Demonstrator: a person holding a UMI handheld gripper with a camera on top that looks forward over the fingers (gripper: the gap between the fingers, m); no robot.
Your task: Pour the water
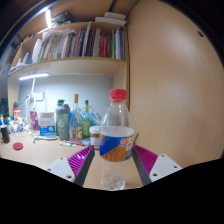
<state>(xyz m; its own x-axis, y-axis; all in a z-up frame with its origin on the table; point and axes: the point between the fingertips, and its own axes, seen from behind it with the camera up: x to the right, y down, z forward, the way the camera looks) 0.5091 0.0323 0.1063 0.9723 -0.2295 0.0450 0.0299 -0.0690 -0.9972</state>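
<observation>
Gripper (115, 160): the jaws stand at a moderate width, with a clear plastic water bottle (116, 135) between them. The magenta pads (148, 159) flank the lower body of the bottle on either side. The left pad appears to lie against the bottle wall; the right pad sits just beside it. Whether both pads press firmly on the bottle cannot be told from this view, so a secure grip cannot be confirmed.

Bottle: upright, red cap (118, 96) in place, an orange and blue label (116, 148) around the lower middle. The body is transparent; the level of water inside cannot be read. Its base falls between the fingers, above a pale surface, and contact with that surface cannot be determined.

Bench (40, 158): pale wood tone, extending to the left of the fingers. At its far side, against the wall, stands a cluster of items: a green bottle (63, 122), a taller clear bottle with a yellow cap (76, 118), a further bottle (88, 115) beside it, and small containers that cannot be identified. A small red object (17, 146) lies on the bench well to the left.

Above the bench, a wooden shelf (75, 63) carries a row of upright books (85, 44). A strip light (34, 76) is mounted under the shelf. To the right of the bottle, a large plain beige panel (175, 80) rises beyond the fingers.
</observation>
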